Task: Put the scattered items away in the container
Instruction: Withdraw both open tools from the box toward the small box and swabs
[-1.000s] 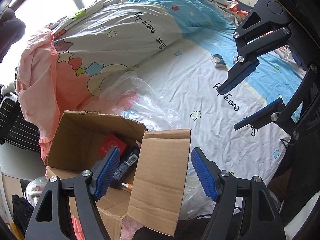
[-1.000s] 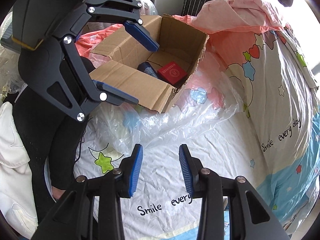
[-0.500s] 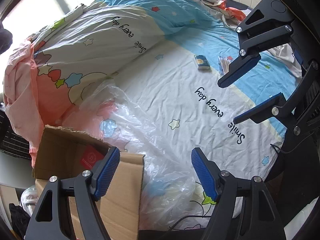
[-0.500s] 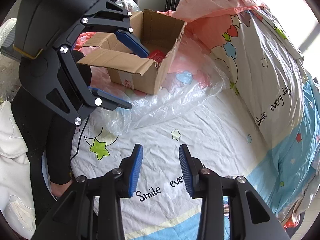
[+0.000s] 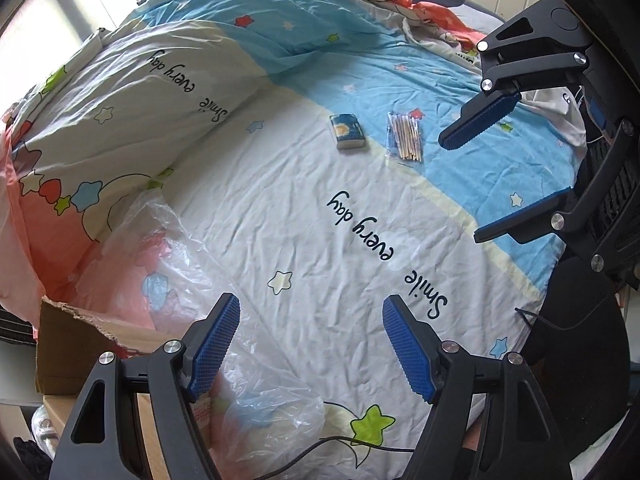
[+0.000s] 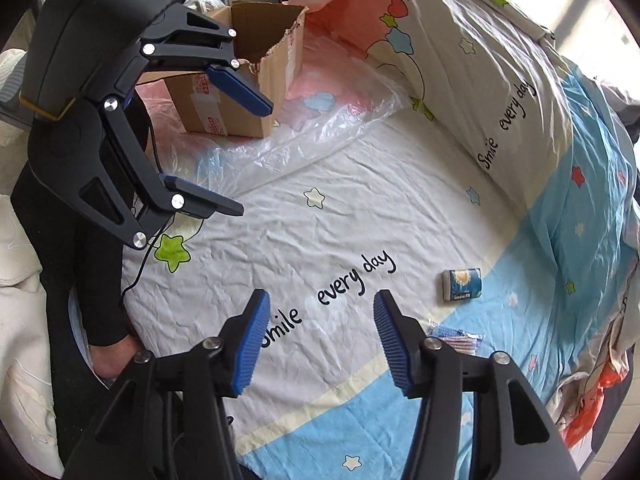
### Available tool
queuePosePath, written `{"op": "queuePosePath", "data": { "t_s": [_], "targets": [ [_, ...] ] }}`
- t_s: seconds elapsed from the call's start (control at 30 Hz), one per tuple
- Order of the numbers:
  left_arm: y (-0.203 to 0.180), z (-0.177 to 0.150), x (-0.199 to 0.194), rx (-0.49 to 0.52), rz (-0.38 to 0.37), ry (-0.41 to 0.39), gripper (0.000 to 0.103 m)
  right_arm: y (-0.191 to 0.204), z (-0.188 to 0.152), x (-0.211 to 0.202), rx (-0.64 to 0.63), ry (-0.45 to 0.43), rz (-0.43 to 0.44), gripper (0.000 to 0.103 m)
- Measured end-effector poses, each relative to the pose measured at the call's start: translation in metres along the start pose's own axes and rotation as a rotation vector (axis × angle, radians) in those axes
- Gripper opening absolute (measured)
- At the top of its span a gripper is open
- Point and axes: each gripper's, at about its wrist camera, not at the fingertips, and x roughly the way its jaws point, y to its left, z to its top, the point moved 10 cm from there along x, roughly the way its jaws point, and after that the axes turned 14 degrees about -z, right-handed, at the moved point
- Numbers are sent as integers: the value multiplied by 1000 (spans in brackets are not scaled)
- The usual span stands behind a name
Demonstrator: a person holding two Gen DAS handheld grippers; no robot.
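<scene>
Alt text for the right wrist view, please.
The right gripper, opening and empty, hovers over a star-print bedsheet near a small blue packet and a bag of sticks. The left gripper hangs open before a cardboard box on clear plastic.

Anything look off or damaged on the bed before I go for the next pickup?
The cardboard box has a ragged, torn top edge at its near corner. It sits on a crumpled clear plastic sheet. The small blue packet and bagged sticks lie loose on the bedsheet.

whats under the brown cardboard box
The brown cardboard box sits on a crumpled clear plastic sheet spread over the bedsheet. What lies directly beneath it is covered.
</scene>
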Motion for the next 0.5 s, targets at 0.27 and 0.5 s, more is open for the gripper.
{"op": "queuePosePath", "data": {
  "t_s": [0.27, 0.5],
  "targets": [
    [-23, 21, 22, 17, -43, 8, 77, -20, -35, 10, 61, 48, -31, 52],
    [-36, 31, 43, 42, -53, 29, 77, -30, -61, 19, 112, 69, -28, 52]
  ]
}}
